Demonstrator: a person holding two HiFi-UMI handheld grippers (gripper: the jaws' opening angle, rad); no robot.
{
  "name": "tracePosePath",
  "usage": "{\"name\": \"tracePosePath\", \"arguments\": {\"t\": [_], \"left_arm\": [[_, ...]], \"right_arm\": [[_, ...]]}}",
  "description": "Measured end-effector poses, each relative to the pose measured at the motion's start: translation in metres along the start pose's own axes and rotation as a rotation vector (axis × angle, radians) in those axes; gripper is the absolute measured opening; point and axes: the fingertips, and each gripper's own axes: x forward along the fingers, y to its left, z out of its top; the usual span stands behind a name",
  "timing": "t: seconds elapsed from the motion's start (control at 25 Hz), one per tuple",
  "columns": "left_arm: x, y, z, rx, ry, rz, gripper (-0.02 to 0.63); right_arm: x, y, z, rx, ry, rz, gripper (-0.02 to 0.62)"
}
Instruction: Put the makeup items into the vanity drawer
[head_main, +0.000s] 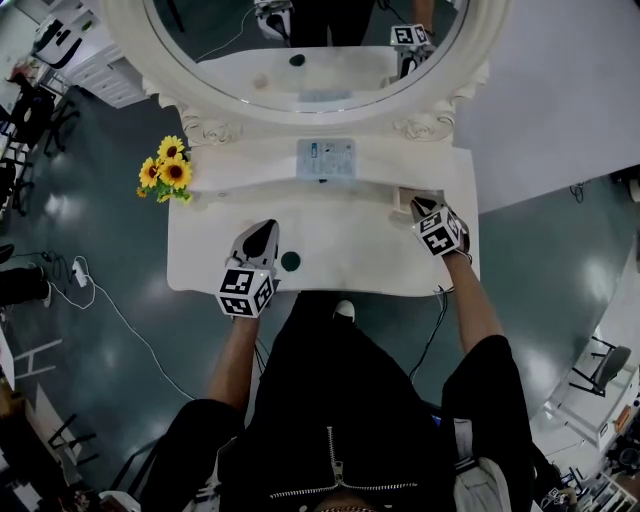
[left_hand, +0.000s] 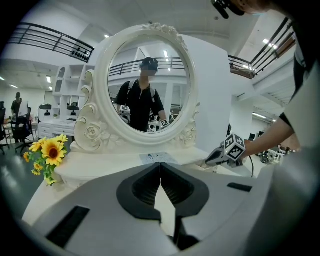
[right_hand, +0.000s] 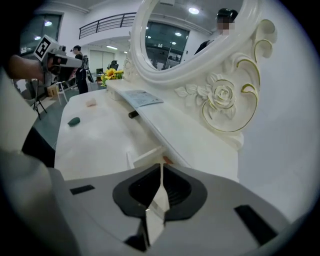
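A small drawer (head_main: 404, 196) stands pulled out at the right end of the white vanity (head_main: 340, 262). My right gripper (head_main: 416, 206) hovers just in front of it, jaws shut and nothing between them. In the right gripper view the drawer front (right_hand: 145, 155) lies just beyond the gripper (right_hand: 161, 169), with something orange (right_hand: 167, 161) behind it. A dark green round item (head_main: 290, 261) lies on the tabletop beside my left gripper (head_main: 267, 230), which is shut and empty. The right gripper view also shows the green item (right_hand: 73, 121), a pale pink item (right_hand: 90, 102) and a small dark tube (right_hand: 133, 114).
A large oval mirror (head_main: 300, 40) rises behind a raised shelf carrying a printed leaflet (head_main: 325, 158). Sunflowers (head_main: 165, 170) stand at the shelf's left end. A carved rose post (right_hand: 222, 97) is close on the right gripper's right. Cables lie on the floor (head_main: 90, 300) to the left.
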Motion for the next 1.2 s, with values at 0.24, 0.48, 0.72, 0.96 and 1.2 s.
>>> {"name": "tracePosePath", "arguments": {"t": [0.24, 0.48, 0.72, 0.96, 1.2], "left_arm": [[-0.010, -0.006, 0.009, 0.025, -0.031, 0.019, 0.021], [-0.029, -0.015, 0.016, 0.028, -0.070, 0.059, 0.021], [-0.051, -0.017, 0.019, 0.020, -0.098, 0.107, 0.021], [-0.076, -0.009, 0.017, 0.012, -0.122, 0.155, 0.021], [-0.104, 0.011, 0.004, -0.005, -0.127, 0.211, 0.021]], "right_arm": [[-0.024, 0.017, 0.020, 0.101, -0.137, 0.022, 0.006], [-0.058, 0.027, 0.047, 0.199, -0.306, 0.056, 0.006], [-0.099, 0.040, 0.084, 0.301, -0.472, 0.129, 0.005], [-0.107, 0.068, 0.112, 0.267, -0.519, 0.187, 0.005], [-0.101, 0.116, 0.145, 0.176, -0.540, 0.266, 0.006]]}}
